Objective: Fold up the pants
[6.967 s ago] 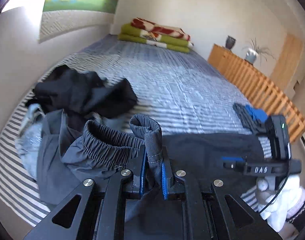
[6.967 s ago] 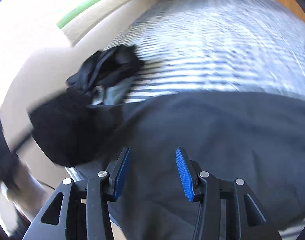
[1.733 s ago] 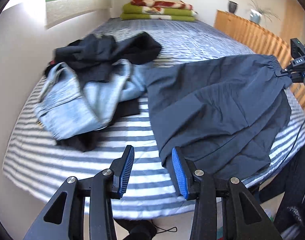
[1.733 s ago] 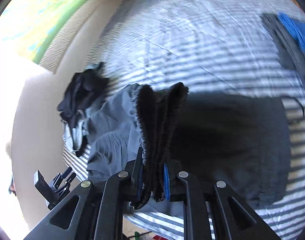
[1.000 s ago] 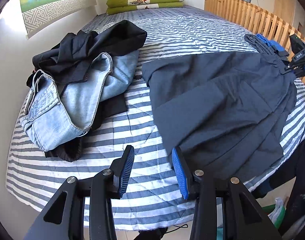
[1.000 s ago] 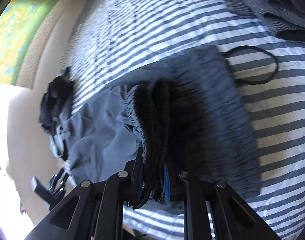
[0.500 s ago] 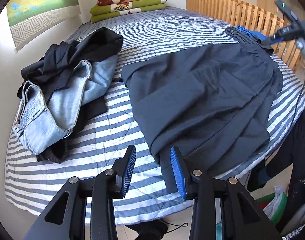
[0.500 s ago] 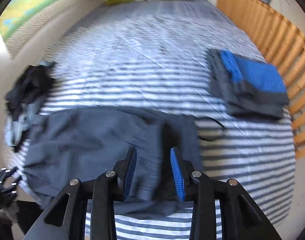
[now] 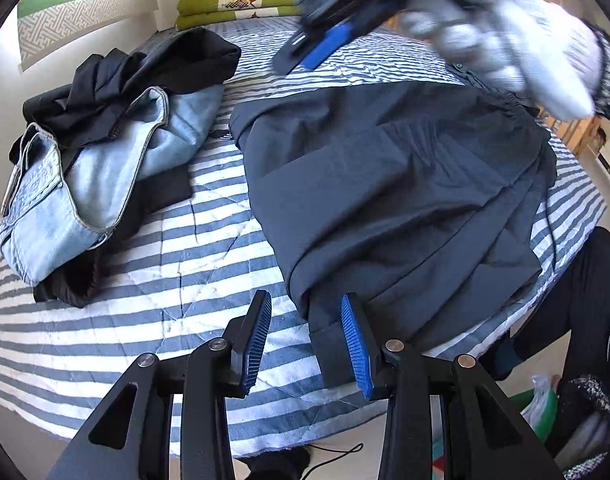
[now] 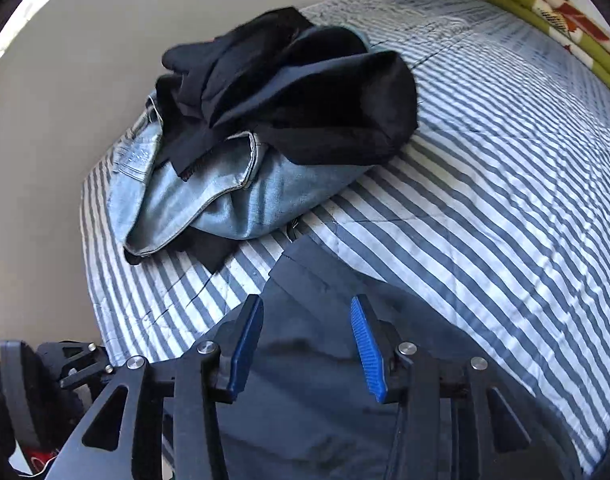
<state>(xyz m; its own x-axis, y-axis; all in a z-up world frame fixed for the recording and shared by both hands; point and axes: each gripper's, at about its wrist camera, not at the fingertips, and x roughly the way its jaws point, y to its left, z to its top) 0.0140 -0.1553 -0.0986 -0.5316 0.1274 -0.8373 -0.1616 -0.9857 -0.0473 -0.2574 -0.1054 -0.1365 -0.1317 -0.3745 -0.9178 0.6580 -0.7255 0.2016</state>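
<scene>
Dark grey pants (image 9: 393, 184) lie spread flat on the striped bed, their leg ends hanging over the near edge. My left gripper (image 9: 305, 324) is open just above that near hem, its right finger over the cloth, nothing held. My right gripper (image 10: 305, 332) is open too, hovering over the far corner of the pants (image 10: 325, 360). In the left wrist view the right gripper (image 9: 325, 36) sweeps blurred across the top, held by a white-gloved hand (image 9: 505, 36).
A heap of light blue jeans (image 9: 89, 176) and black garments (image 9: 145, 72) lies on the left of the striped bed (image 9: 177, 276). Folded green and red blankets (image 9: 245, 4) sit at the bed's far end. A person's dark-trousered leg (image 9: 577, 300) stands at the right.
My right gripper let go of the waistband, opened, and swung left across the pants toward the jeans pile. The pants now lie flat. My left gripper stayed open near the hem.
</scene>
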